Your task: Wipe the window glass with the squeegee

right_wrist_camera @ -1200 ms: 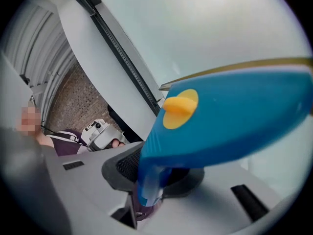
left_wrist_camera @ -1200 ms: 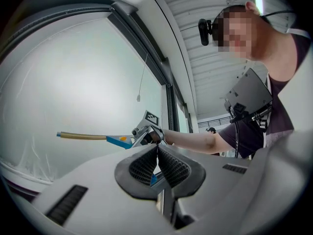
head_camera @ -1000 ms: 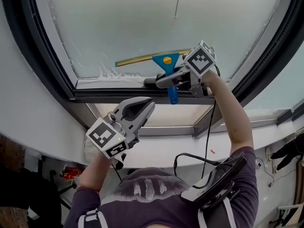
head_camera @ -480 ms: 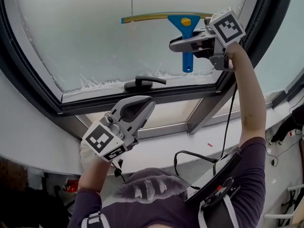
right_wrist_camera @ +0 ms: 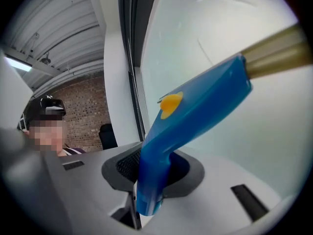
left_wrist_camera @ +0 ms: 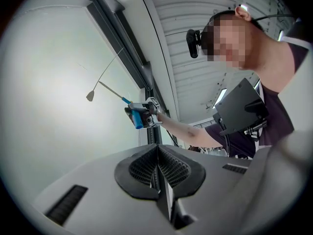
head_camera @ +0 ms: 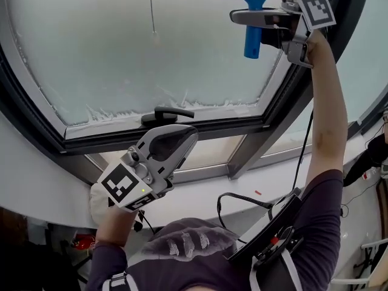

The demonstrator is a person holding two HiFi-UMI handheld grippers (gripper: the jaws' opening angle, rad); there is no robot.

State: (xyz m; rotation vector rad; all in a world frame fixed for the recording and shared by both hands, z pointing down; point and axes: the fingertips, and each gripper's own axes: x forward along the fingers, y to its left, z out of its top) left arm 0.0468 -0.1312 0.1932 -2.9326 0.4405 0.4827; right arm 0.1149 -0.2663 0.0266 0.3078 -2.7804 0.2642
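The blue squeegee (head_camera: 253, 18) with a yellow button and a brass blade rail lies against the frosted window glass (head_camera: 121, 47) near the pane's top right corner. My right gripper (head_camera: 257, 18) is shut on its handle, arm stretched high. In the right gripper view the squeegee (right_wrist_camera: 190, 121) fills the middle, its handle clamped between the dark pads, its rail (right_wrist_camera: 279, 58) running off to the right. My left gripper (head_camera: 182, 139) hangs low below the window frame, shut and empty. In the left gripper view its gripper (left_wrist_camera: 157, 173) has pads pressed together; the squeegee (left_wrist_camera: 137, 117) shows far off.
A black window handle (head_camera: 167, 114) sits on the dark lower frame (head_camera: 182, 132). Soap foam lines the pane's bottom edge (head_camera: 121, 111). A thin cord (head_camera: 151, 11) hangs over the glass. The dark right frame post (head_camera: 291, 90) runs close beside my right arm. A cable (head_camera: 242, 199) trails below.
My right gripper has carried the squeegee up the glass from near the bottom edge to the top right of the pane. The left gripper has stayed low and shut.
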